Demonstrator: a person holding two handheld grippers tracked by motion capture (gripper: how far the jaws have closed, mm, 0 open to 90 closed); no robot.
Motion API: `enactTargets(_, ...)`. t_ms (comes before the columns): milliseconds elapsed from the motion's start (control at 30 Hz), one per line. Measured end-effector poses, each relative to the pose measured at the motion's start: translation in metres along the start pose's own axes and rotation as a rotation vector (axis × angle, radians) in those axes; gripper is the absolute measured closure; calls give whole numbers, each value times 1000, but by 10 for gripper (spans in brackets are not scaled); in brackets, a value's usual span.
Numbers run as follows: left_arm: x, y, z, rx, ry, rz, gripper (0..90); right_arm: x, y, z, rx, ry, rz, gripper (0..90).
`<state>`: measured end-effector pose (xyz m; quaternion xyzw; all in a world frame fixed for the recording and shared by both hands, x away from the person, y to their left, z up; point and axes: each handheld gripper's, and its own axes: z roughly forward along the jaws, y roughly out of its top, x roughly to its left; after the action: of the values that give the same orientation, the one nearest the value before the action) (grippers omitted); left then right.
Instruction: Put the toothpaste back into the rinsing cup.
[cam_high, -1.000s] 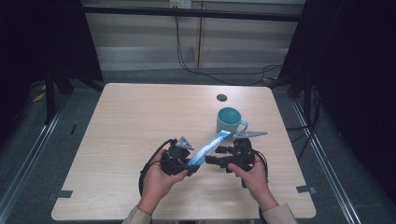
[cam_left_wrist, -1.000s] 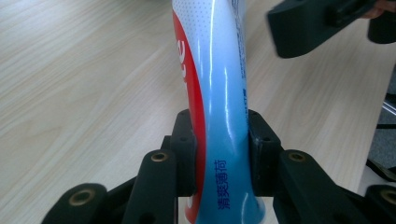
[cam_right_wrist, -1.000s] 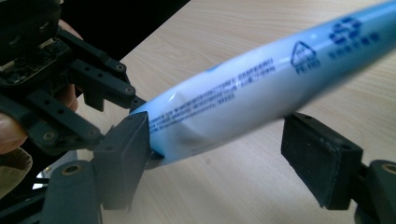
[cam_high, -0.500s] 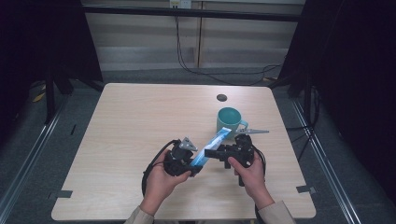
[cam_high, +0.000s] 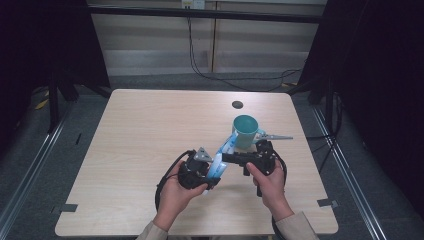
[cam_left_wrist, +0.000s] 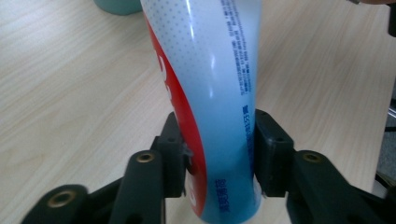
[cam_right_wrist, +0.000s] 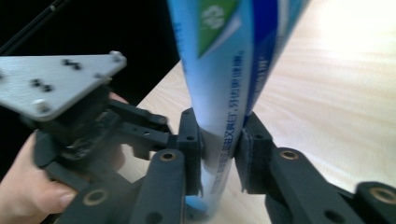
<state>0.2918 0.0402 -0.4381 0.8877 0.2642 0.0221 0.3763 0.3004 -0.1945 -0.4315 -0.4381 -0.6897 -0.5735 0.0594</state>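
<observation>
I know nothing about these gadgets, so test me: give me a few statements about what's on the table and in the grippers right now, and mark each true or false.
1. A toothpaste tube sits between the jaws of both grippers. True.
2. The right gripper has its jaws clamped on the tube. True; they have just been closing on it.
3. The left gripper squeezes the tube flat. False; its jaws have just been opening, and a slight gap shows beside the tube.
4. The teal mug lies tipped on its side. False; it stands upright on the table.
5. The tube's far end is inside the mug. False; the tube is beside the mug, above the table.
</observation>
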Motion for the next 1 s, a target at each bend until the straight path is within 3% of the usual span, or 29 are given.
enactTargets(67,3,-1,1,-27,-11,-2,486,4,2,-2,-13,-16,-43,761)
enactTargets(133,3,-3,1,-57,17,13,407,5,4,-5,-24,-25,-66,765)
enactTargets(233,7,-6,0,-62,27,6,307,4,6,-11,-48,-20,-83,768)
enactTargets(333,10,-11,2,-47,38,-13,231,8,10,-17,-60,-57,-122,768)
enactTargets(533,18,-26,3,-7,38,-12,196,8,14,-29,-85,-110,-174,770)
enactTargets(733,27,-41,6,22,51,-38,166,8,21,-39,-97,-143,-192,770)
enactTargets(1000,34,-53,11,23,65,-54,159,12,30,-45,-95,-191,-238,770)
